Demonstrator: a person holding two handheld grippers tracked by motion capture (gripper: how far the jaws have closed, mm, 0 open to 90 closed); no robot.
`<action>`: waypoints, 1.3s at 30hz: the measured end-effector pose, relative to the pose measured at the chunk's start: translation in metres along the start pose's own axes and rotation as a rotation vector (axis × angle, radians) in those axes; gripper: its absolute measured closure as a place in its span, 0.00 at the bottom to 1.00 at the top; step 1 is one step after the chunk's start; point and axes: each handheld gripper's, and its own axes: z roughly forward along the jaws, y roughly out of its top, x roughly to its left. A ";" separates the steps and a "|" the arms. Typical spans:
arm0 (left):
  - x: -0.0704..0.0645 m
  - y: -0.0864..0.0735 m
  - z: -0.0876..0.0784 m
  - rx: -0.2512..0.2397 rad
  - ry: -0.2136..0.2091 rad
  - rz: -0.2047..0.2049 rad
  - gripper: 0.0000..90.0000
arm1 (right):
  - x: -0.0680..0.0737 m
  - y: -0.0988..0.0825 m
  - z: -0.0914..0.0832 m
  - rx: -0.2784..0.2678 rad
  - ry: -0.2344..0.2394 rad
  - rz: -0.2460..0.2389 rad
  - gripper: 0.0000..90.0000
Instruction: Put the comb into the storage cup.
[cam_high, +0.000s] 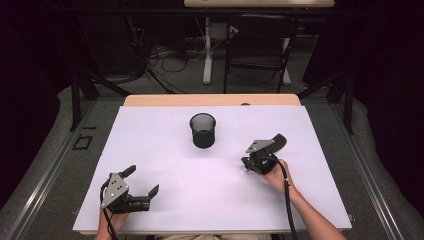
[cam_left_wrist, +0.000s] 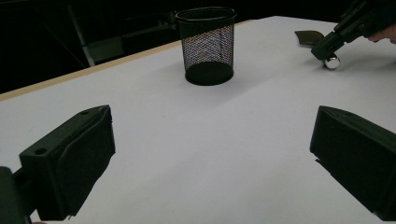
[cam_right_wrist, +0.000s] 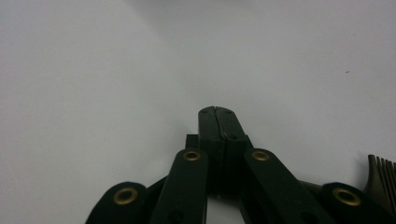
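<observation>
A black mesh cup (cam_high: 202, 130) stood upright near the middle of the white table (cam_high: 165, 150). The left hand-held gripper (cam_high: 142, 186) rested near the front edge, jaws wide apart and empty, apparently waiting. The right hand-held gripper (cam_high: 246, 164), jaws pressed together, tipped down beside a small shiny object (cam_left_wrist: 332, 62) and a dark comb (cam_high: 278, 142). No writing could be read.

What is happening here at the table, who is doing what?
A person holds a gripper in each hand over a white table. The left gripper rests near the front edge, jaws open and empty. The right gripper is shut, its tip down by a small shiny object. A black mesh cup stands upright mid-table, untouched.
</observation>
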 end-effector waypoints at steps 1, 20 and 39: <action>0.000 0.000 0.000 0.001 0.000 0.002 0.00 | 0.000 -0.001 0.000 0.005 0.003 0.001 1.00; 0.000 0.000 0.000 0.002 0.000 0.003 0.00 | -0.002 -0.010 -0.007 0.056 0.023 0.027 1.00; 0.001 0.000 -0.001 0.000 0.002 0.000 0.00 | -0.005 -0.018 -0.015 0.113 0.043 0.015 1.00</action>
